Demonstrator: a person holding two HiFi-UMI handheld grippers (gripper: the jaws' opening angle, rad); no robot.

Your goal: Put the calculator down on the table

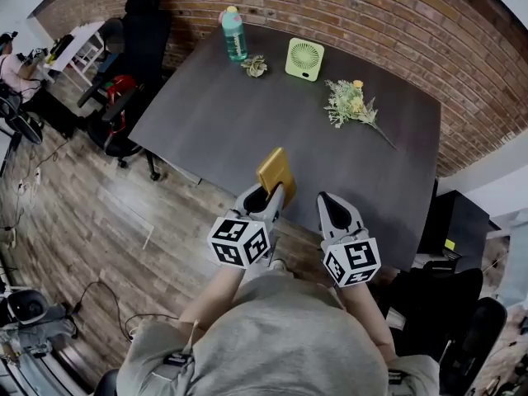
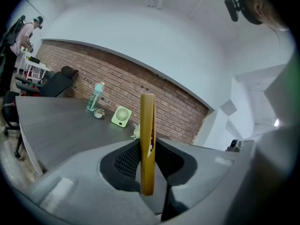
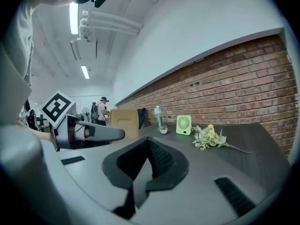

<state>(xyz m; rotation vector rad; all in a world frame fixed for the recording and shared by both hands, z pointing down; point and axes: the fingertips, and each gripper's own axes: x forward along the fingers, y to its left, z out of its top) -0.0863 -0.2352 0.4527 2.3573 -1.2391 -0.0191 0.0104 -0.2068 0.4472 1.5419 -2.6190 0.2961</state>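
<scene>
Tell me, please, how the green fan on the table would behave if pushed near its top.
The fan stands upright on a thin base, so it would probably tip over. It looks like light plastic, so a low nudge might slide it across the smooth table.

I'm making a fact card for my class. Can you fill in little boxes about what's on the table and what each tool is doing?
Left tool: shut on the yellow calculator, gripped on edge
Right tool: shut, nothing in it
Calculator's place: up over the near edge of the table, not set down yet
Far side of the table: teal bottle, small potted plant, green fan, flower sprig
Behind the table: brick wall
</scene>
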